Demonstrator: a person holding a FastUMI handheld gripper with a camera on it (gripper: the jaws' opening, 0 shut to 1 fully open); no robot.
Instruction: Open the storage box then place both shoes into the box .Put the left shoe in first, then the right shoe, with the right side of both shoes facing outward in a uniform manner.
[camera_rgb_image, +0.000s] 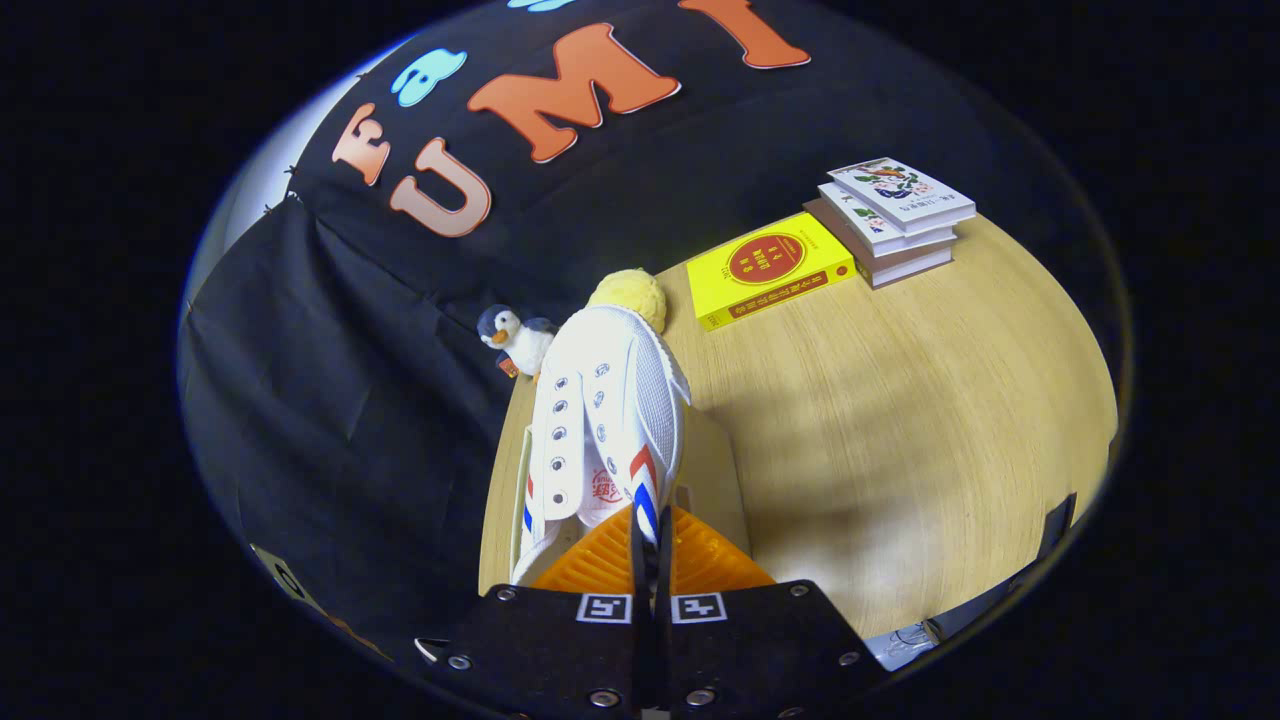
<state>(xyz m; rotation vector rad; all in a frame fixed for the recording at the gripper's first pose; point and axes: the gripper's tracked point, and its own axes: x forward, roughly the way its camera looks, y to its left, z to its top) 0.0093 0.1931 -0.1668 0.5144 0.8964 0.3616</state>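
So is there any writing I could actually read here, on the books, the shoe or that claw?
Nothing here reads clearly enough to quote.
On the yellow book: cover print, too small to read.
On the stack of white books: titles too small.
On the white shoe, pinched between both fingers of the claw: a red stamp, blurred.
On the claw's square markers: patterns, no words.

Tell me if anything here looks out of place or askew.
Nothing stands out. The tongs are shut on the shoe, held above the table; books sit stacked beyond, a penguin toy by the wall.
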